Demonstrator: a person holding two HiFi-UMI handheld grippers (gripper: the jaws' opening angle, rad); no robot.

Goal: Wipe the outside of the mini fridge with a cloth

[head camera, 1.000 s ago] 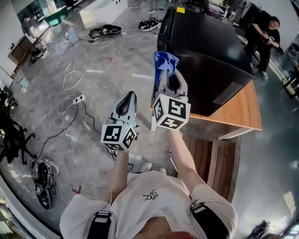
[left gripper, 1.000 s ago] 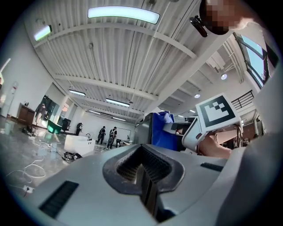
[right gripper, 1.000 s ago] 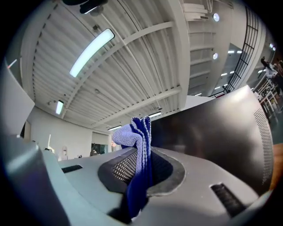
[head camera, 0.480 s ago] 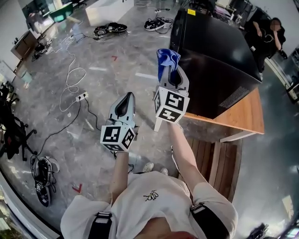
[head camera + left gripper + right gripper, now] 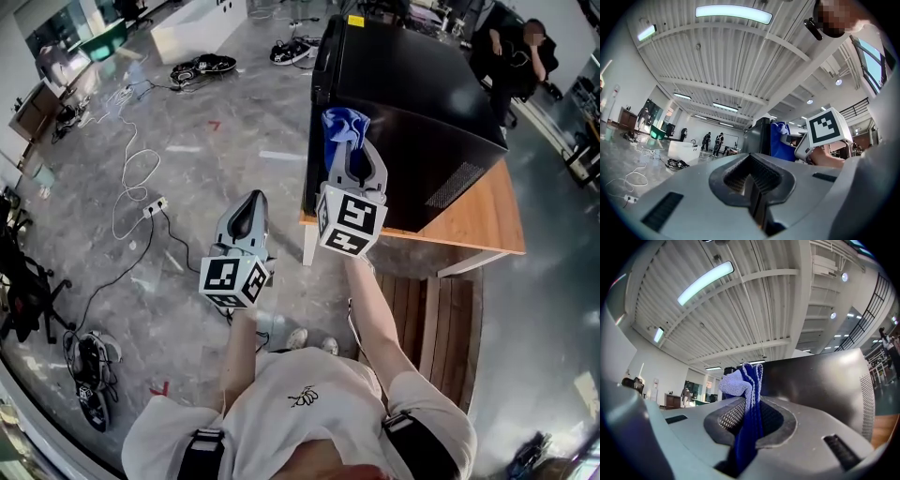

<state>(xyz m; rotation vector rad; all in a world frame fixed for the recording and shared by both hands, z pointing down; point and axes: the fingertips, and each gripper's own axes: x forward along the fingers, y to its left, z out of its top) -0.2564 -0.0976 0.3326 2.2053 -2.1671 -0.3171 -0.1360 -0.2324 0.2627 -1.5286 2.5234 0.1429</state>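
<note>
A black mini fridge stands on a wooden table. My right gripper is shut on a blue cloth, which pokes out past the jaws against the fridge's near side. In the right gripper view the blue cloth rises between the jaws with the fridge just beyond. My left gripper hangs lower and to the left, over the floor, shut with nothing in it. The left gripper view shows its closed jaws, the cloth and the right gripper's marker cube.
The grey floor carries white cables, a power strip and shoes. A wooden bench sits below the table. A person in black stands behind the fridge.
The right gripper with the cloth has come closer to the fridge's side, and the fridge now sits more central in the head view. The left gripper stays low and shut.
</note>
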